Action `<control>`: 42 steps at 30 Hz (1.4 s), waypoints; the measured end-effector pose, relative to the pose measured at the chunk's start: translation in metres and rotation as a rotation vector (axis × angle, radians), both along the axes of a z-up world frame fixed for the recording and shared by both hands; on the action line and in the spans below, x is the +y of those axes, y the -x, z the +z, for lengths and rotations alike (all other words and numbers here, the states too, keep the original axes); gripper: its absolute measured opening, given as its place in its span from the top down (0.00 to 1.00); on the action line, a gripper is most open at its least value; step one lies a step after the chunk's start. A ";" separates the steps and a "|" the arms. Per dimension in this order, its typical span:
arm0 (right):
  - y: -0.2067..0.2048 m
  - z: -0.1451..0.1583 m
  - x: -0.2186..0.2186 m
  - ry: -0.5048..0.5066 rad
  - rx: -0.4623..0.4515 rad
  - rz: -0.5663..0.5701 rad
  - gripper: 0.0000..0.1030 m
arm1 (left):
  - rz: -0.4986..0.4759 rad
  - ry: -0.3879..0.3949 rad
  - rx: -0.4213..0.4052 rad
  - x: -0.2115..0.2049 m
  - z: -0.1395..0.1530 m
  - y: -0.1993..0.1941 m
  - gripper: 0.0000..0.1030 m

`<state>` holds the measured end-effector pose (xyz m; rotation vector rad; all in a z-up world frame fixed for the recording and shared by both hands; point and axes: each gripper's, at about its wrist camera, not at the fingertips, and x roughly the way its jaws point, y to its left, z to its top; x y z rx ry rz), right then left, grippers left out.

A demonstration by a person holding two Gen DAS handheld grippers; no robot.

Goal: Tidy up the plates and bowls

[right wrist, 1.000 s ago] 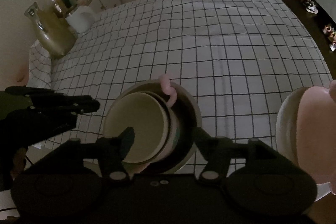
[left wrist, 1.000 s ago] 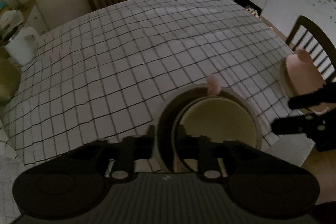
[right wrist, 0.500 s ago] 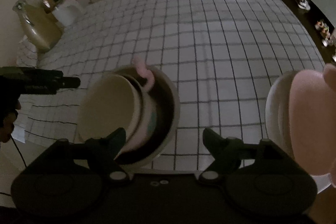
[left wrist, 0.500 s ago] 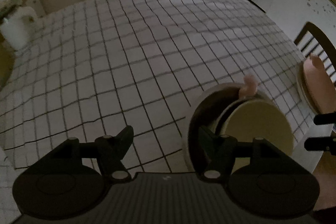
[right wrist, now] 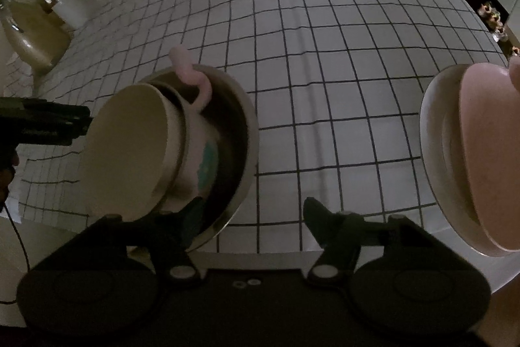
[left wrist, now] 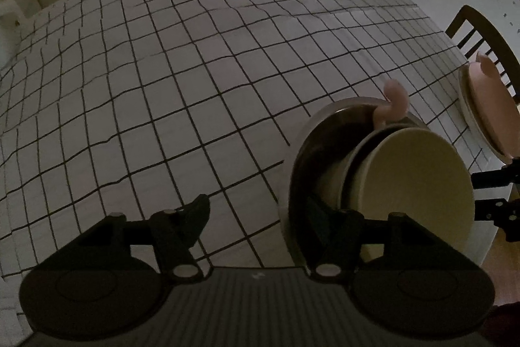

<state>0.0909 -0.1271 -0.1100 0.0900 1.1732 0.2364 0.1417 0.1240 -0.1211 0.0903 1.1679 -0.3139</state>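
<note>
Desk (left wrist: 182,60) with the checked cloth is mostly bare; all the crockery sits at your near edge. Metal bowl (right wrist: 240,132) there holds the nested stack: cream bowl (left wrist: 419,181) on top, tilted, over a pink-handled cup (right wrist: 198,93). Second pile, the pink plate stack (right wrist: 487,152), sits well apart on your right side.

Left tongs (left wrist: 260,217): jaws have just been closing a little, now straddling the metal bowl's rim from the left, pads not visibly pressing, so I read them as open. Right tongs (right wrist: 253,217): also just closing, straddling the rim on the opposite side, same reading.

Step, I judge: two-sided pickup of the bowl stack. Next: seat both pads on the rim, clamp evenly, lift level. The tilted cream bowl could slide.
</note>
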 end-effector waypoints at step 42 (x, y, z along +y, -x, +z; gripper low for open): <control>-0.008 -0.006 0.001 -0.004 0.057 -0.069 0.86 | -0.010 0.047 0.037 -0.031 0.014 0.014 0.91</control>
